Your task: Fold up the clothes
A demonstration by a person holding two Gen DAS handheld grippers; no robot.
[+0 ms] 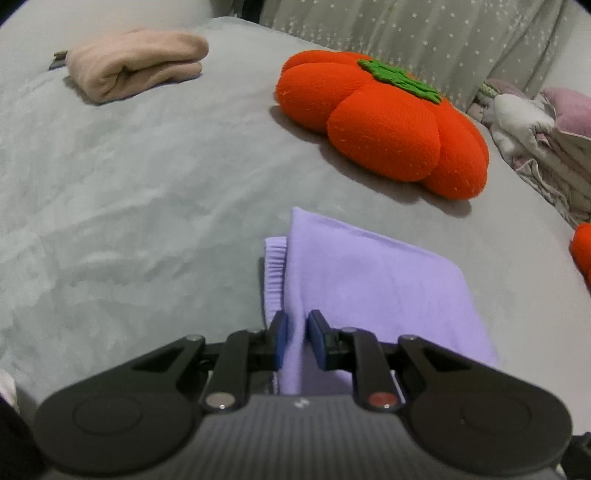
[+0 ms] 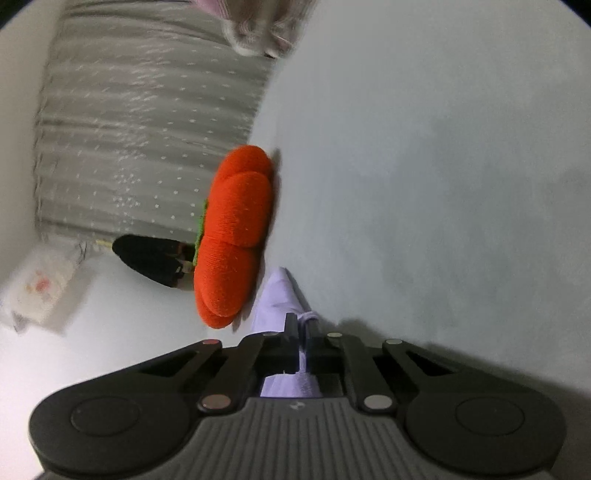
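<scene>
Beige knit, a folded garment (image 1: pixel 136 64), lies far ahead and to the left of the left gripper's (image 1: pixel 295 341) fingers, on the grey bed cover (image 1: pixel 129 206). A small dark item peeks out at its left end; what it is cannot be told. Straight ahead of those fingers, and running on to their right, lies the lavender garment (image 1: pixel 369 280), folded flat on the bed, with a ribbed hem showing along its left edge. The two blue-padded fingers (image 1: pixel 279 339) stand a little apart with a raised fold of the lavender cloth between them; whether the pads truly pinch it cannot be told from this view. Beyond the garment, ahead and to the right, sits an orange pumpkin-shaped cushion (image 1: pixel 384 122) with a green stem patch, apart from the lavender cloth. Behind it hangs a grey curtain with small white stars (image 1: pixel 406 33), and at the far right lies a heap of pale bedding (image 1: pixel 535 133).

In the right wrist view, which is rolled on its side and blurred, the right gripper's (image 2: pixel 303 339) fingers are drawn close together and clamped on a bunched edge of the lavender garment (image 2: pixel 275 302), which rises between them. To the left of the fingers stands the orange cushion (image 2: pixel 236 236), just beside the cloth, with the curtain (image 2: pixel 147 129) further left. To the right spreads the grey bed cover (image 2: pixel 443 184).
</scene>
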